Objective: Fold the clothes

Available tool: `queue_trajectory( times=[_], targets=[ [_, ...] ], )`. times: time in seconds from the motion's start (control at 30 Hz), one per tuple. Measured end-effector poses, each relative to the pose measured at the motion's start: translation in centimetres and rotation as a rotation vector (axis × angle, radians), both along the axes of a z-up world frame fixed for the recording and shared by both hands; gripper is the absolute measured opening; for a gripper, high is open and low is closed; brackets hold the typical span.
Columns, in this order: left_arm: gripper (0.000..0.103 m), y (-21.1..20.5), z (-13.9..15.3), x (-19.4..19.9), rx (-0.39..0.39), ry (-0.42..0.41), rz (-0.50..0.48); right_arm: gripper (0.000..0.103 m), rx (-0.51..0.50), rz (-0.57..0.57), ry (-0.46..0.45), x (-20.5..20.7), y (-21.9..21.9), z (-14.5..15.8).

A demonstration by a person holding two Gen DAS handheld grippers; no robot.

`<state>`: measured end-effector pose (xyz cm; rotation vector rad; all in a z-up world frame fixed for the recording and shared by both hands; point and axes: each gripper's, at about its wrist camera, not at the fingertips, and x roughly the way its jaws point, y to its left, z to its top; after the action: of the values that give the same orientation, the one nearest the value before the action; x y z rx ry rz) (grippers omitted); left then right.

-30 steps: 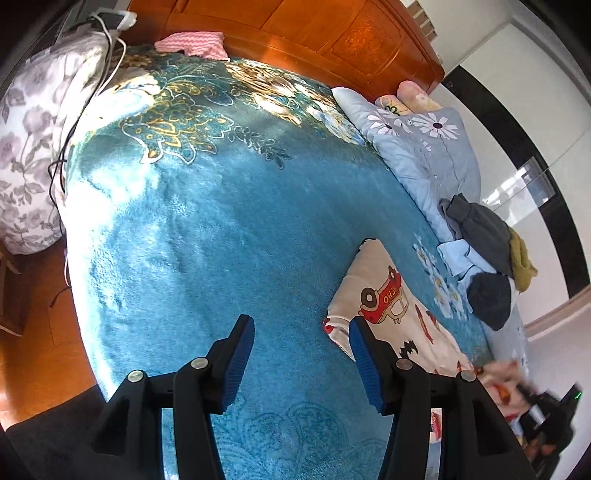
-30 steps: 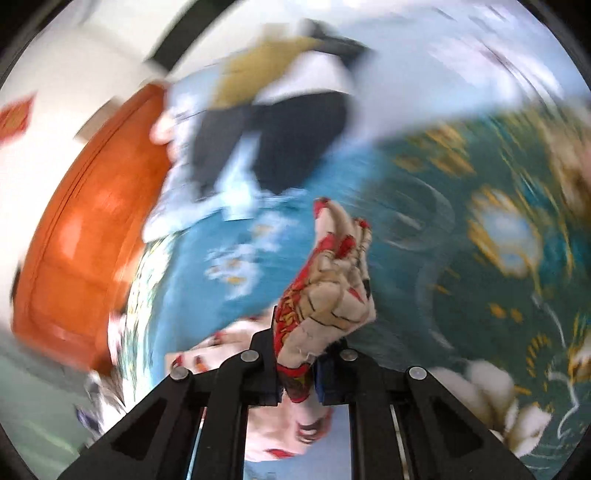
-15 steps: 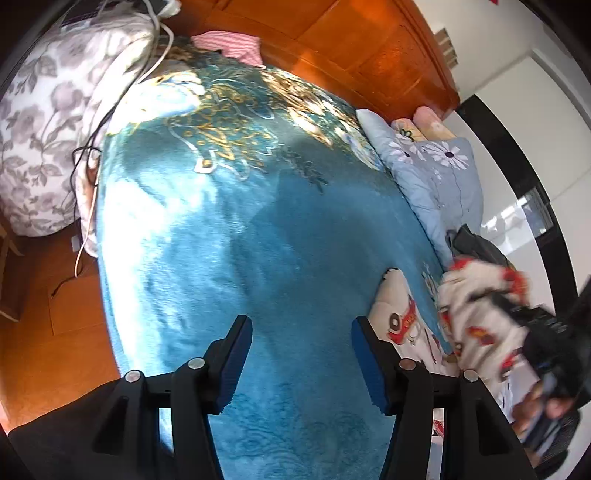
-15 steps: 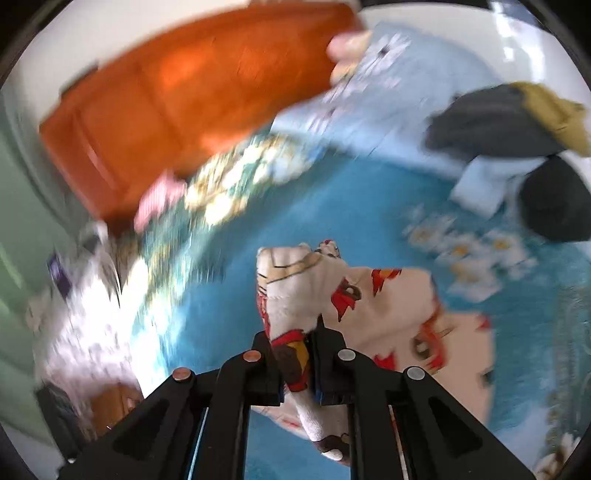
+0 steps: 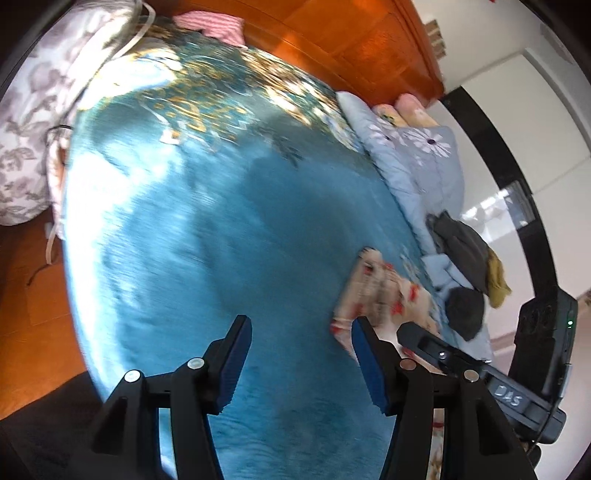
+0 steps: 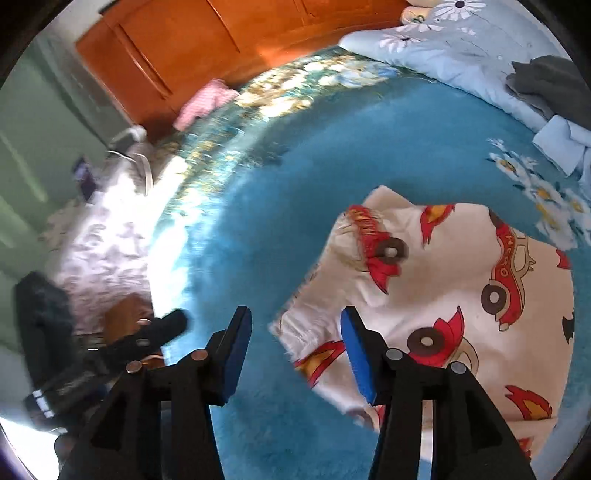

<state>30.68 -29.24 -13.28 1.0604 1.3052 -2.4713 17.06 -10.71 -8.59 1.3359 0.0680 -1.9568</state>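
Observation:
A cream garment printed with red cars (image 6: 443, 280) lies folded over on the teal blanket (image 6: 295, 192). In the left wrist view it shows blurred at the right (image 5: 384, 291). My right gripper (image 6: 295, 350) is open and empty, its right finger over the garment's near left edge. My left gripper (image 5: 301, 362) is open and empty above the blanket, left of the garment. The right gripper's body (image 5: 480, 373) shows at the lower right of the left wrist view.
A pale blue floral quilt (image 5: 417, 155) and a pile of dark, yellow and light blue clothes (image 5: 465, 258) lie along the bed's far side. An orange wooden headboard (image 5: 351, 40), a pink cloth (image 5: 214, 27) and a floral pillow (image 5: 26, 122) stand at the head.
My right gripper carried a fold of the garment over, then opened and let it go; the fold now lies on the garment. My left gripper stayed open and shifted slightly.

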Motion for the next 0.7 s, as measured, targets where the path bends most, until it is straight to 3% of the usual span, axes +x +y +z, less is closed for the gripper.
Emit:
queue_trajectory(
  times=[0.1,0.23,0.43,0.5,0.7],
  targets=[
    [0.066,1.5,0.4,-1.1,-0.006,0.024,-0.074,0.052,-0.048,-0.083,0.017,-0.5,3.5,1.5],
    [0.067,3.5,-0.6,-3.7,0.027,0.011,-0.153,0.053,-0.086,-0.244,-0.043,-2.0,9.6,1.7],
    [0.064,5.1,-1.0,-5.4,0.027,0.001,-0.162,0.054,-0.086,-0.36,-0.089,-2.1,15.7,0.2],
    [0.045,5.6,-0.5,-5.7,-0.007,-0.001,-0.171,0.054,-0.091,-0.384,-0.115,-2.1,17.2,-0.6],
    [0.022,6.1,-0.1,-6.9,-0.072,-0.036,-0.19,0.054,-0.137,-0.431,-0.16,-2.6,19.0,-1.6]
  ],
)
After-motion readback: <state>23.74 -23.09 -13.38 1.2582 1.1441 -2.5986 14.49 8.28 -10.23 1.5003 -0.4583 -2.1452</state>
